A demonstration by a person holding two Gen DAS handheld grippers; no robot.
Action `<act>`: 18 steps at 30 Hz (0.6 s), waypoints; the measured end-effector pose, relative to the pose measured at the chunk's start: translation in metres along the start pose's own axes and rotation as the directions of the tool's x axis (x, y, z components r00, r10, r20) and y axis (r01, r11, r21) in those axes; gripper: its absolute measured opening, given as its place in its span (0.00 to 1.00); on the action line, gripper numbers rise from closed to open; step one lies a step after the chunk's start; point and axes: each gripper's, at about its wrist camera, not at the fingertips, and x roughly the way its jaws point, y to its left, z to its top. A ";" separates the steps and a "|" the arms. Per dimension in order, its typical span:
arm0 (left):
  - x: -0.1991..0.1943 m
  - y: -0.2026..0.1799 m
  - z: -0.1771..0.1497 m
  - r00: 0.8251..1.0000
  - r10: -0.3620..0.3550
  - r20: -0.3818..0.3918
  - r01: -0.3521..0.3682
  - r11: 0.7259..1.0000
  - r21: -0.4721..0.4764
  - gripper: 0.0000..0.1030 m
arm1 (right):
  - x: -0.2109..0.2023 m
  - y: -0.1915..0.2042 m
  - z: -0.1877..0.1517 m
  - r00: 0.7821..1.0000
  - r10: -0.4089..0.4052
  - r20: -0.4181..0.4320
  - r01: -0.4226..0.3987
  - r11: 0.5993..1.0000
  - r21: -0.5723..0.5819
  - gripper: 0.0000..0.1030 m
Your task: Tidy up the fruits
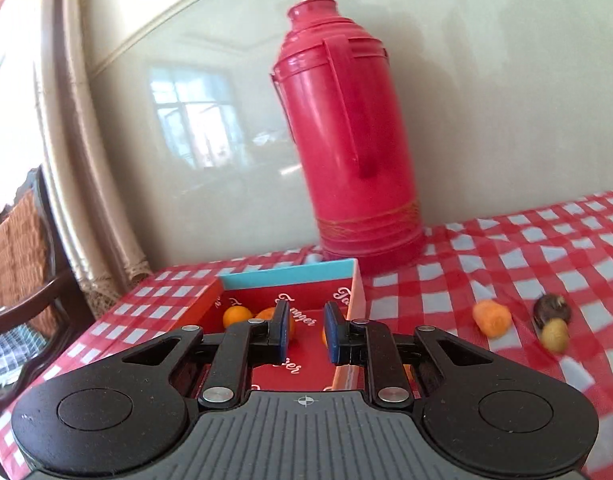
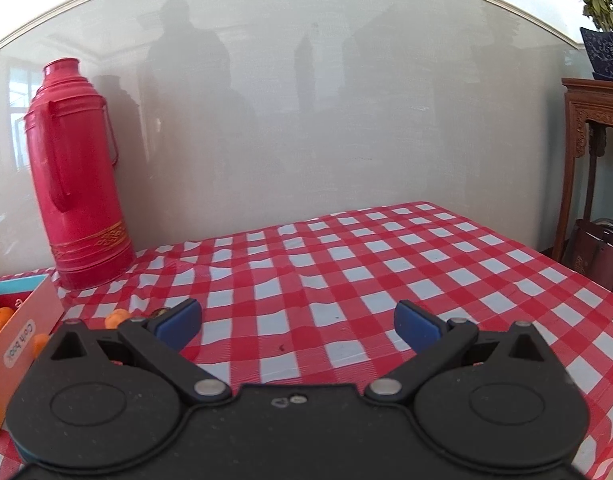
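An orange-walled box (image 1: pixel 290 276) with a red printed floor lies under my left gripper (image 1: pixel 308 334). Its blue pads stand a narrow gap apart with nothing between them. Two small oranges (image 1: pixel 236 316) lie in the box, one partly behind the left finger. To the right, on the checked cloth, lie a loose orange fruit (image 1: pixel 492 318), a dark round fruit (image 1: pixel 551 310) and a yellow-green one (image 1: pixel 555 334). My right gripper (image 2: pixel 298 324) hovers wide open and empty over the cloth. At its left are the box (image 2: pixel 22 320) and an orange fruit (image 2: pixel 117 317).
A tall red thermos (image 1: pixel 346 140) stands against the wall just behind the box, also in the right wrist view (image 2: pixel 78 176). A wooden chair (image 1: pixel 22 264) is left of the table. A carved wooden stand (image 2: pixel 594 140) and a bag sit beyond the table's right edge.
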 end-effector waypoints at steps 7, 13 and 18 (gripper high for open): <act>-0.003 -0.024 -0.010 0.992 -0.112 -0.063 0.115 0.993 0.038 0.22 | -0.001 0.015 -0.002 0.999 0.038 -0.002 -0.038 0.998 -0.048 0.94; 0.016 -0.058 -0.008 0.985 -0.120 -0.125 0.126 0.991 0.041 0.67 | 0.002 0.009 -0.002 0.999 0.035 -0.007 -0.036 0.998 -0.053 0.94; 0.041 -0.061 0.002 0.975 -0.124 -0.183 0.121 0.992 -0.028 0.76 | 0.009 0.003 -0.002 0.999 0.045 -0.031 -0.045 0.999 -0.021 0.94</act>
